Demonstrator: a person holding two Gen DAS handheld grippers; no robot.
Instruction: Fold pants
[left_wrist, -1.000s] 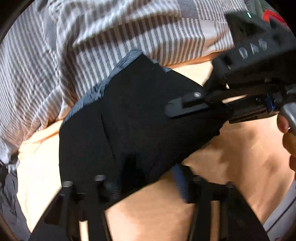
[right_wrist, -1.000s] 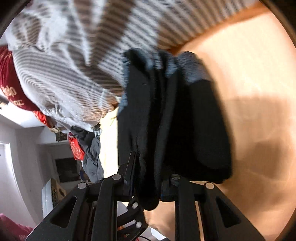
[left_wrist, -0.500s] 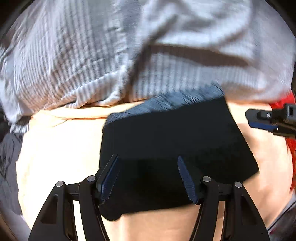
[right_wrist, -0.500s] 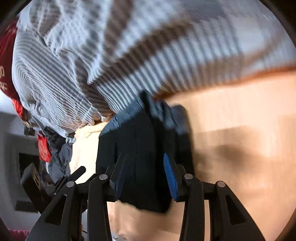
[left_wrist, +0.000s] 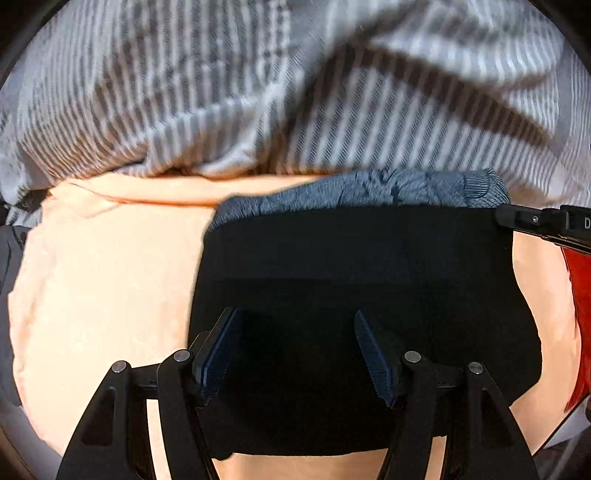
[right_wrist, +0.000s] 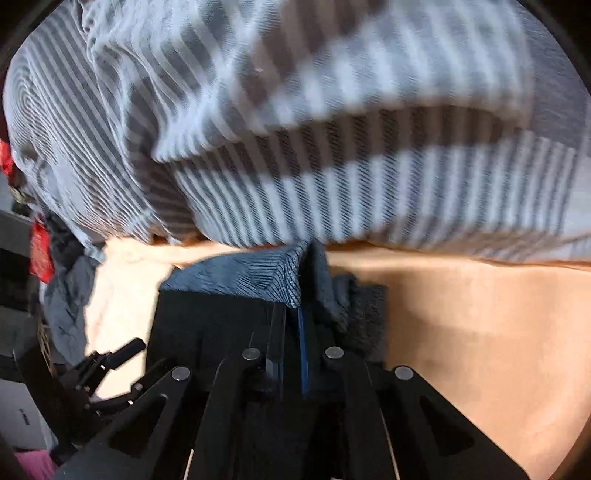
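Observation:
The black pants (left_wrist: 362, 280) lie folded into a compact rectangle on the peach bed sheet (left_wrist: 103, 280), grey ribbed waistband (left_wrist: 369, 190) at the far edge. My left gripper (left_wrist: 295, 347) is open, its fingers spread just above the near half of the pants, holding nothing. In the right wrist view my right gripper (right_wrist: 293, 332) is shut on the pants (right_wrist: 214, 317) at the waistband corner (right_wrist: 258, 275). The right gripper's tip (left_wrist: 535, 221) shows at the pants' far right corner in the left wrist view. The left gripper (right_wrist: 110, 362) shows at the left of the right wrist view.
A grey-and-white striped blanket (left_wrist: 258, 92) is bunched behind the pants; it also fills the top of the right wrist view (right_wrist: 332, 129). A red item (left_wrist: 581, 314) lies at the right edge. Grey clothes (right_wrist: 70, 295) and red fabric (right_wrist: 38, 251) hang off the bed's left side.
My left gripper let go of the pants and opened above them. My right gripper opened, then closed on the waistband corner. The pants went from held up to lying flat, folded.

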